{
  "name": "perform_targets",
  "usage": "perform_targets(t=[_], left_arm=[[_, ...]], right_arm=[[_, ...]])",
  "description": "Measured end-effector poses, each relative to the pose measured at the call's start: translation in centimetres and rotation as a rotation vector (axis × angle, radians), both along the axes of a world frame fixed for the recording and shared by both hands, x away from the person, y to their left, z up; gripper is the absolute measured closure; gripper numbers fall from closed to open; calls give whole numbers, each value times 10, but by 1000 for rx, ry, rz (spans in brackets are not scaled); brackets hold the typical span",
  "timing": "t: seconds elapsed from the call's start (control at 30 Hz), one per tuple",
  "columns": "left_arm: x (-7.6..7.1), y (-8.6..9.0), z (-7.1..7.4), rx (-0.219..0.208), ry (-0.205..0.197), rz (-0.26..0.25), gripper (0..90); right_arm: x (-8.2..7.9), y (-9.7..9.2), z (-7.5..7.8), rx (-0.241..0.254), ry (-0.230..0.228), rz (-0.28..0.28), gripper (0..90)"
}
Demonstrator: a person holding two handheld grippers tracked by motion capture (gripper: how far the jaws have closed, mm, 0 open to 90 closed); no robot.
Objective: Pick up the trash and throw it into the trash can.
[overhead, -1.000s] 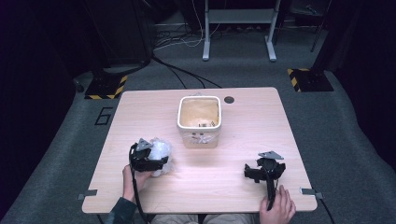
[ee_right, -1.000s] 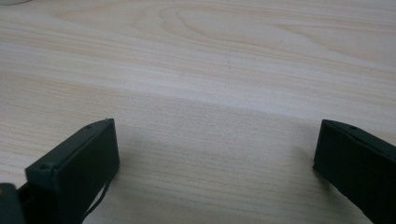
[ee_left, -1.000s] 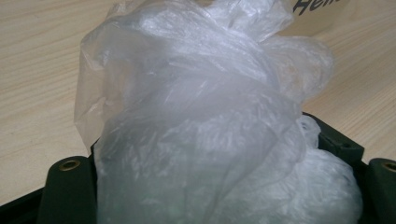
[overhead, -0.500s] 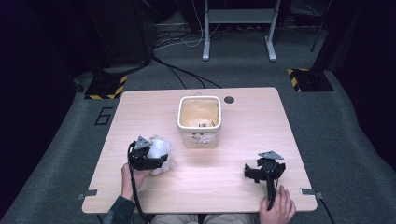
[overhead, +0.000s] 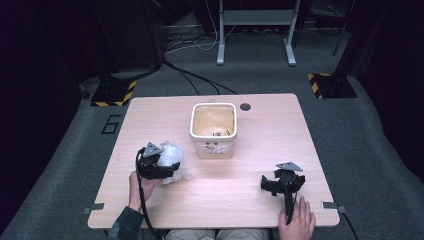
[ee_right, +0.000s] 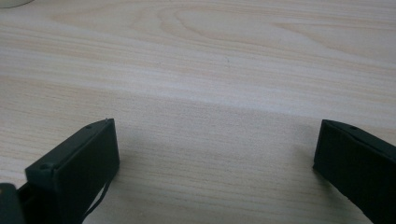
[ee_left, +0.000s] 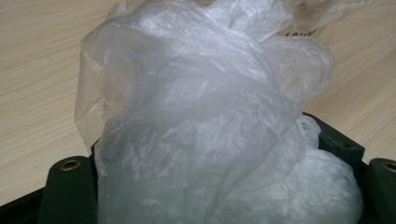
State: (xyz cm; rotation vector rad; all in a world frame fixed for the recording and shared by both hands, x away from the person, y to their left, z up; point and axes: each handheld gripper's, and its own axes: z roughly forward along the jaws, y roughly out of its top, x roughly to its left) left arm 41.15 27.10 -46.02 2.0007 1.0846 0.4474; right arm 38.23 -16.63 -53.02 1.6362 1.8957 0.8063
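A crumpled clear plastic bag [overhead: 174,156] lies on the wooden table [overhead: 250,150], left of a white square bin [overhead: 213,131]. My left gripper [overhead: 165,167] is at the bag. In the left gripper view the bag [ee_left: 205,116] bulges up between the two jaws, which stand wide apart, and it hides their tips. My right gripper [overhead: 281,180] rests near the front right of the table, open. Bare wood lies between its black fingers [ee_right: 88,158], with nothing held.
The bin's tan inside holds some small bits. A round cable hole [overhead: 245,106] is in the table behind the bin. A hand holds each gripper at the front edge. The dark floor around has cables and a metal stand's legs [overhead: 255,35].
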Motion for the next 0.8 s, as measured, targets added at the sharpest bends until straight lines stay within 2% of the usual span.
perform_targets(t=[0.27, 0.5, 0.6, 0.8], left_arm=[[2, 0, 13, -11, -12, -16, 244], [4, -1, 27, 7, -32, -28, 244], [5, 0, 34, -15, -41, -32, 244], [6, 1, 43, -14, -48, -35, 245]], right_arm=[[1, 2, 0, 0, -2, -18, 0], [3, 4, 0, -1, -2, -24, 0], [3, 4, 0, 0, -2, -24, 0], [3, 4, 0, 0, -2, -24, 0]])
